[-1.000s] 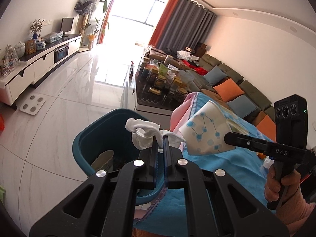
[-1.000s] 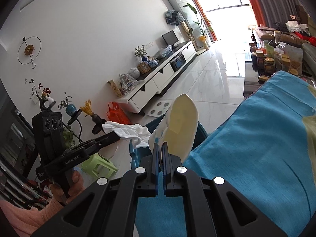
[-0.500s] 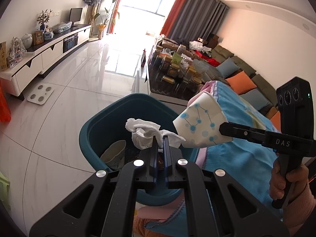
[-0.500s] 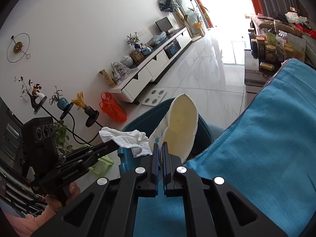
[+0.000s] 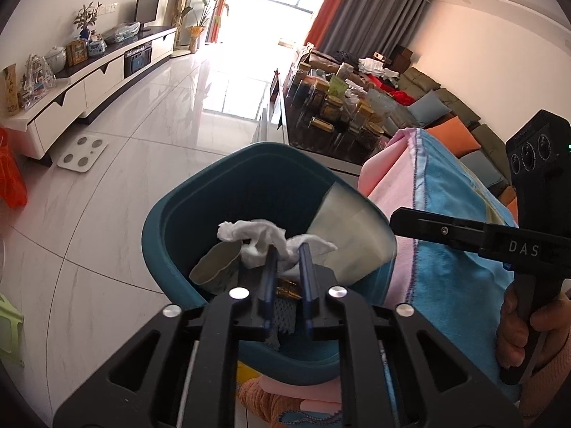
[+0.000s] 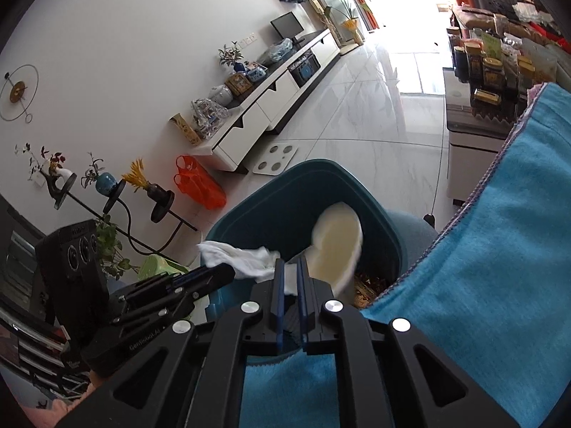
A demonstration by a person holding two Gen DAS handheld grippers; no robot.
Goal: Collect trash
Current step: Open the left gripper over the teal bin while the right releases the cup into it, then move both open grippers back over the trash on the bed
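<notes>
A teal trash bin (image 5: 185, 214) stands on the floor beside the table edge; it also shows in the right wrist view (image 6: 389, 228). My left gripper (image 5: 287, 249) is over the bin, its jaws parted, with a crumpled white tissue (image 5: 257, 232) lying loosely between the fingers. My right gripper (image 6: 289, 265) is also open over the bin. A paper cup (image 6: 337, 246) is tipping away from it into the bin; the cup shows blurred in the left wrist view (image 5: 353, 239). Another crushed cup (image 5: 216, 267) lies inside the bin.
A blue cloth (image 6: 499, 249) covers the table on the right. A glass coffee table with jars (image 5: 339, 114) stands beyond the bin. A white TV cabinet (image 5: 89, 82) runs along the left wall, with a scale (image 5: 82, 148) on the floor.
Both grippers moved down over the bin and opened. The paper cup left the right gripper and is falling into the bin; the tissue is loose in the left gripper.
</notes>
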